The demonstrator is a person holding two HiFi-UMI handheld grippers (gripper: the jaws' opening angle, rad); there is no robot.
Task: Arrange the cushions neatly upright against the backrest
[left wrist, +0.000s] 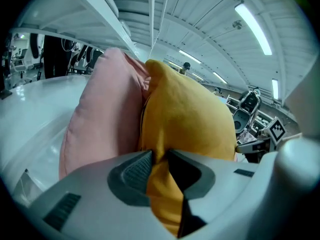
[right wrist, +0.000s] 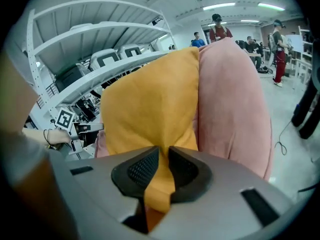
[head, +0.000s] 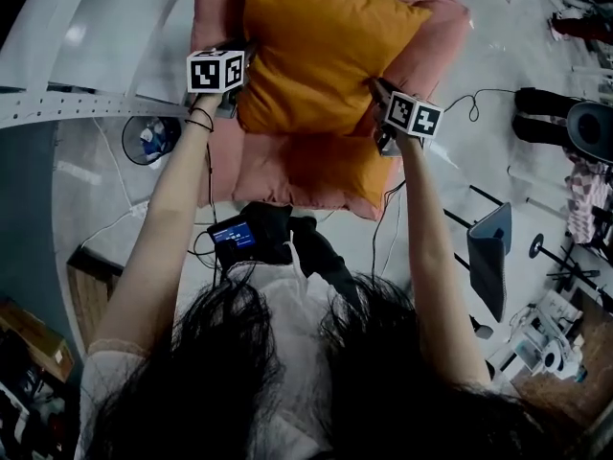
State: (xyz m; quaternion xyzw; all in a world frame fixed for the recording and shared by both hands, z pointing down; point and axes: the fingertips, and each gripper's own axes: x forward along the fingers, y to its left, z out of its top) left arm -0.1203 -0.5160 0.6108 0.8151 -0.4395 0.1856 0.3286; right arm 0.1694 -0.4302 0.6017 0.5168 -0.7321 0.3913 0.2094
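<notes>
A square orange fabric cushion [head: 316,56] hangs off the floor, held at its two near corners flat against a larger pink fabric cushion [head: 287,175] on its far side. The left gripper [head: 238,82] pinches a fold of orange cloth at the cushion's left corner, its ribbed jaw tips closed on the fabric. The right gripper [head: 381,99] is clamped tight on the right corner, the cloth squeezed between its dark pads. The person's bare arms [head: 168,218] reach forward on either side. White metal shelving [right wrist: 100,34] stands to the left, and glossy grey flooring [head: 498,56] spreads out to the right.
</notes>
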